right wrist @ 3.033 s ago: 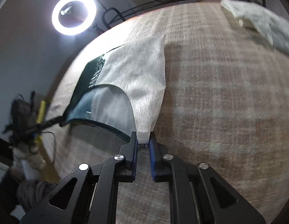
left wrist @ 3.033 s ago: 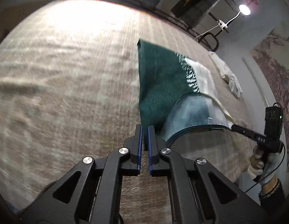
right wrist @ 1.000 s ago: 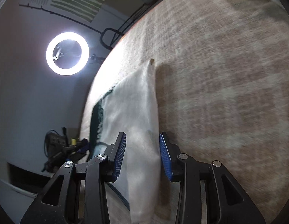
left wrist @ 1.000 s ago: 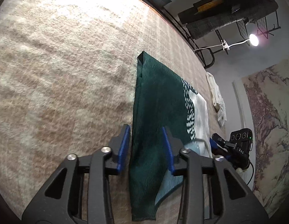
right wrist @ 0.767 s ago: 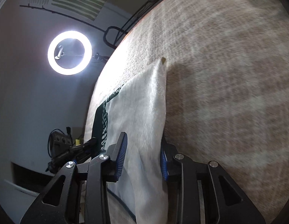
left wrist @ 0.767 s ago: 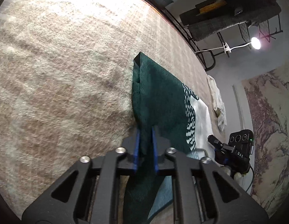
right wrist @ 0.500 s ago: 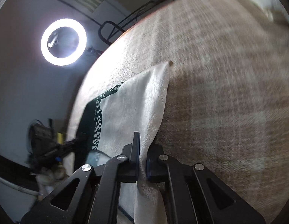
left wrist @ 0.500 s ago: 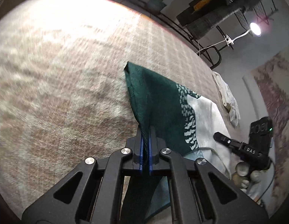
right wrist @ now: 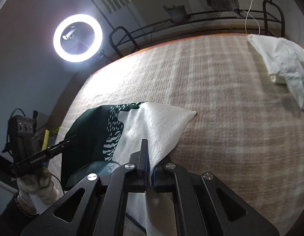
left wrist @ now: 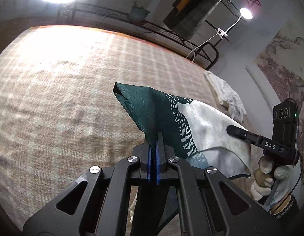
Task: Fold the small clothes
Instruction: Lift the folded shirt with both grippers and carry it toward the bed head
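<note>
A small green-and-white garment (left wrist: 167, 118) is lifted off the beige plaid bed cover (left wrist: 63, 90). My left gripper (left wrist: 154, 137) is shut on its dark green edge. My right gripper (right wrist: 149, 151) is shut on its white edge, and the garment (right wrist: 152, 122) hangs between the two with its far corners drooping toward the cover. The right gripper (left wrist: 230, 129) also shows at the right of the left wrist view, the left gripper (right wrist: 73, 138) at the left of the right wrist view. The lower folded layer hangs below the jaws.
A crumpled white garment (right wrist: 283, 64) lies on the cover (right wrist: 230, 118) at the far right; it also shows in the left wrist view (left wrist: 228, 96). A metal bed rail (right wrist: 191, 23) and a ring light (right wrist: 78, 38) stand beyond the far edge.
Both grippers were open over the garment lying flat a second ago. They closed on its side edges and lifted it off the cover, with the far corners rising.
</note>
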`<act>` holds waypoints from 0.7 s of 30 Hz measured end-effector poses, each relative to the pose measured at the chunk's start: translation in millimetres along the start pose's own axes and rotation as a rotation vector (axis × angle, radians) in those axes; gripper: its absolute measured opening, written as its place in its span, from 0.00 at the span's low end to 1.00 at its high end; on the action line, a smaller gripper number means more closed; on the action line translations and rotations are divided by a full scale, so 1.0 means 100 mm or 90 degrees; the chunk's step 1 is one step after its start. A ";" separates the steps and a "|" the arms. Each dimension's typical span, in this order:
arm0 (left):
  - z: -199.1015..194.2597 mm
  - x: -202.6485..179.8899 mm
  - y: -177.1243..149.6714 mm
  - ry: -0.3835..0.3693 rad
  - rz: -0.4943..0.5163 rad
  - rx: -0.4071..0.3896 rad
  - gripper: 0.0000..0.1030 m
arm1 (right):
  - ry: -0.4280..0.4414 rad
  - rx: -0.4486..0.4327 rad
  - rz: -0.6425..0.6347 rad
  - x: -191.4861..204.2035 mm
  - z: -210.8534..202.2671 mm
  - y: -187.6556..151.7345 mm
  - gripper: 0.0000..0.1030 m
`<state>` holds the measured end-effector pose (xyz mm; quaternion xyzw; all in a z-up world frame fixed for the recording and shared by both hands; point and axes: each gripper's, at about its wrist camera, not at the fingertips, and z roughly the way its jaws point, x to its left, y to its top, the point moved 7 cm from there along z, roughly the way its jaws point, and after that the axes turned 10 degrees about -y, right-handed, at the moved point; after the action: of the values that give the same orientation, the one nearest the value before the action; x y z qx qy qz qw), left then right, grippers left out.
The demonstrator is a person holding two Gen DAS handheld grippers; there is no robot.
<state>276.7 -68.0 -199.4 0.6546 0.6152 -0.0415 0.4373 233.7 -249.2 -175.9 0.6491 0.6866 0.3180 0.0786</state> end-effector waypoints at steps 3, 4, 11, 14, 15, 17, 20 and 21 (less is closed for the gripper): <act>0.04 -0.16 0.07 -0.008 0.013 0.003 0.01 | -0.013 -0.015 -0.003 -0.12 -0.15 0.00 0.02; 0.07 -0.23 0.10 -0.010 0.021 0.005 0.01 | -0.020 -0.020 -0.005 -0.15 -0.20 0.02 0.02; 0.37 -0.75 0.34 -0.032 0.070 0.010 0.01 | -0.052 -0.057 0.007 -0.49 -0.54 0.19 0.02; 0.58 -0.95 0.43 -0.043 0.081 0.016 0.01 | -0.071 -0.071 0.008 -0.65 -0.66 0.27 0.02; 0.64 -1.01 0.44 -0.046 0.086 0.018 0.01 | -0.079 -0.076 0.008 -0.74 -0.71 0.31 0.02; 0.80 -1.17 0.51 -0.054 0.097 0.021 0.01 | -0.099 -0.086 0.007 -0.90 -0.79 0.37 0.02; 1.03 -1.44 0.63 -0.064 0.120 0.018 0.01 | -0.131 -0.096 0.001 -1.12 -0.88 0.50 0.02; 1.11 -1.52 0.68 -0.067 0.127 0.014 0.01 | -0.147 -0.100 -0.005 -1.21 -0.91 0.55 0.02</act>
<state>351.6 -244.9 -141.6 0.7142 0.5227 -0.0392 0.4639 250.3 -395.8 -111.6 0.6702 0.6486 0.2940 0.2090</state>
